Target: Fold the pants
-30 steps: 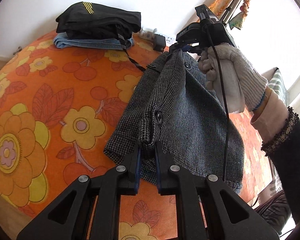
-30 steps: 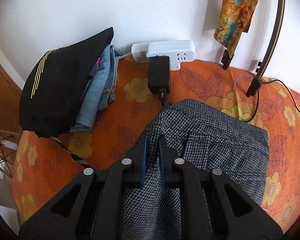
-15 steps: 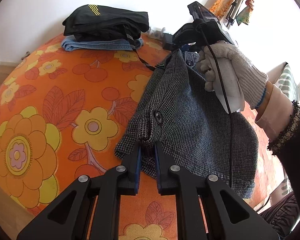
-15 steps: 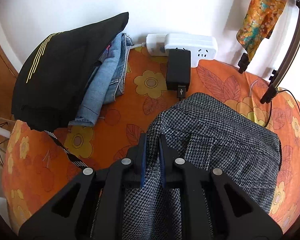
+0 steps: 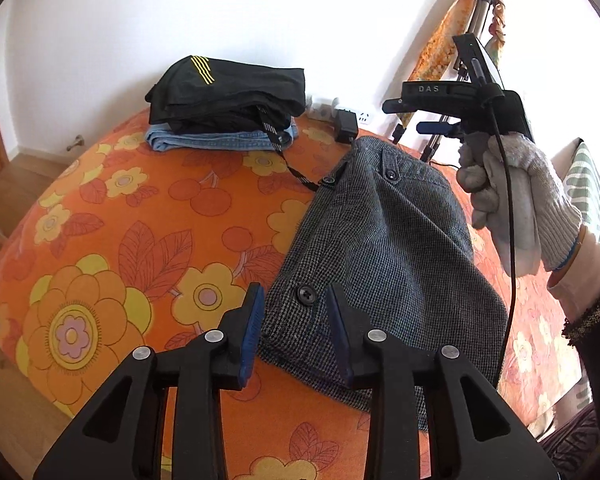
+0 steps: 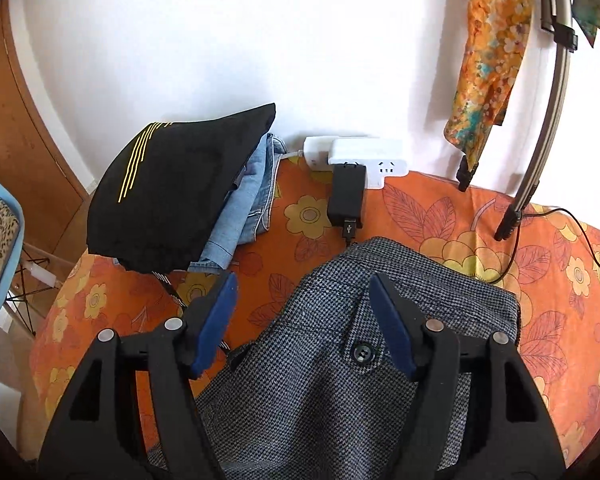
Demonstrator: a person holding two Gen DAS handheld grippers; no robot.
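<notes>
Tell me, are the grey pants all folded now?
Nearly. The grey pants lie folded in a compact bundle on the orange bedspread. Nothing is in hand: the left gripper and right gripper are both open, fingers either side of the cloth without pinching it. What may be left is moving them onto the pile, where black pants sit on jeans.
</notes>
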